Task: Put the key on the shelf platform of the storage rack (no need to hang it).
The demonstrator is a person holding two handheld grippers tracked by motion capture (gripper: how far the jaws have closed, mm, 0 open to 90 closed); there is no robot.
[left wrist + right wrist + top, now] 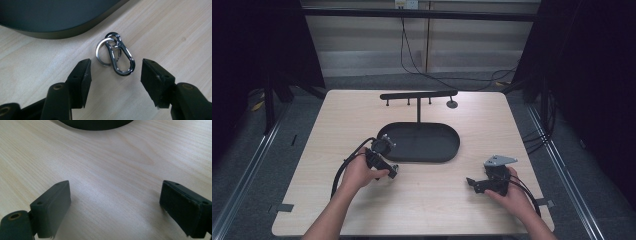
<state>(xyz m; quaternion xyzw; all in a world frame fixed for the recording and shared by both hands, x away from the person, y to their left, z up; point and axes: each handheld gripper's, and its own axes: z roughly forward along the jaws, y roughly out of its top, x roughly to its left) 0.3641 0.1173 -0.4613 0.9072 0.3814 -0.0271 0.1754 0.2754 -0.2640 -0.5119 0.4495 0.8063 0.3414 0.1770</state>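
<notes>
From the high view, a pale wooden tabletop point(422, 200) carries a black oval tray point(419, 141) near its middle, with a black T-shaped hanging rack point(418, 95) rising from the tray's far rim toward the far edge. The person's left hand point(357, 172) reaches in from the near edge, forearm angled toward the centre, holding the left gripper point(393, 171) tilted down at the tabletop just beside the tray's near-left rim. The right hand point(510, 192) rests near the near-right corner, its right gripper point(471, 183) lying low and pointing left, well apart from the tray.

In the left gripper view, the left gripper point(115, 75) has its jaws spread wide with nothing between them; a shiny dark metal carabiner clip point(120, 55) linked with a silver key ring point(100, 51) lies flat on the wood just ahead of them, near the tray's wall point(62, 31).

In the right gripper view, the right gripper point(115, 202) stands wide open over bare wood, holding nothing, the tray's edge point(97, 124) farther off.
</notes>
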